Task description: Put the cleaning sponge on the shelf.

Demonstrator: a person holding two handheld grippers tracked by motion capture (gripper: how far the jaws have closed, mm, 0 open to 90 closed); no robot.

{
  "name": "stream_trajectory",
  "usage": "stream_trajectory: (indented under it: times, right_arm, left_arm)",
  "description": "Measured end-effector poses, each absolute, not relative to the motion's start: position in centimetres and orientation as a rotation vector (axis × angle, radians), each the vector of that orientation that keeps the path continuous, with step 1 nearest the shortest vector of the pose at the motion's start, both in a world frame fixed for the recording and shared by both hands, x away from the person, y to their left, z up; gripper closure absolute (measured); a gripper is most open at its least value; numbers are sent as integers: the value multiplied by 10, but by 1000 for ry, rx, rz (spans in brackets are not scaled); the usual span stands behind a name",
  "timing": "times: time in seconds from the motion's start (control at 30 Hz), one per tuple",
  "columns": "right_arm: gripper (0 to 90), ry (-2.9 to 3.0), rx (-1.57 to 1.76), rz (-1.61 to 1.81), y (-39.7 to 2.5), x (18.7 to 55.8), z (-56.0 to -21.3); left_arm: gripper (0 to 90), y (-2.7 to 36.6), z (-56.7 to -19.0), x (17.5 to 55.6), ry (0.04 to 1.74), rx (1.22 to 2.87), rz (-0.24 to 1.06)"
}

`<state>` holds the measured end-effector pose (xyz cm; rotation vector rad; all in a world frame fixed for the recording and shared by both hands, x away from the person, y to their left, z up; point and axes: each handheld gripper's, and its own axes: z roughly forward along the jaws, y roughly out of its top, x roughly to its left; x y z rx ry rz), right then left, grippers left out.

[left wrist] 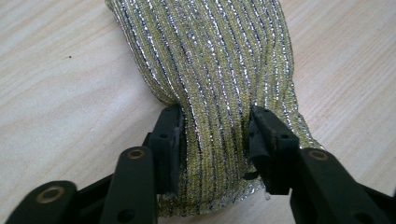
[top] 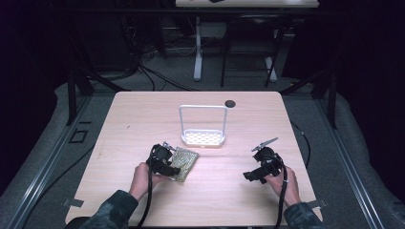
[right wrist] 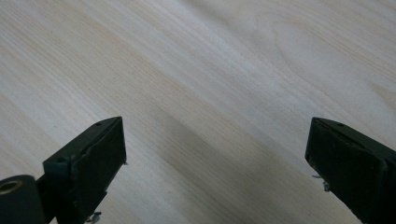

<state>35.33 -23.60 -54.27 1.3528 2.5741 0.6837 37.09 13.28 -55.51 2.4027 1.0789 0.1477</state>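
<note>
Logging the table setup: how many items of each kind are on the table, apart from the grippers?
Glittery yellow-green cloth: 1
White rack with handle: 1
Small dark round disc: 1
Total: 3

The room around the table [top: 143,109] is very dark, almost black at the sides. The table top is lit from above and looks pale and bright. The high view is a bit soft and grainy. In the left gripper view, the shiny cloth [left wrist: 210,70] sparkles with little glints, and it looks sharp. In the right gripper view, a soft grey shadow lies on the wood between the jaws.
</note>
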Motion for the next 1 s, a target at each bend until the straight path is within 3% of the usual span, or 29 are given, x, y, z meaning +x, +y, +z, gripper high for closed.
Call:
stream_trajectory:
  times: [0.27, 1.0]
  right_arm:
    - [47, 2570, 1361, 693, -235, 352, -542]
    - [47, 2563, 1365, 692, -238, 353, -542]
  left_arm:
    - [639, 129, -553, 366, 1041, 2417, 189]
    - [636, 134, -527, 360, 977, 2370, 232]
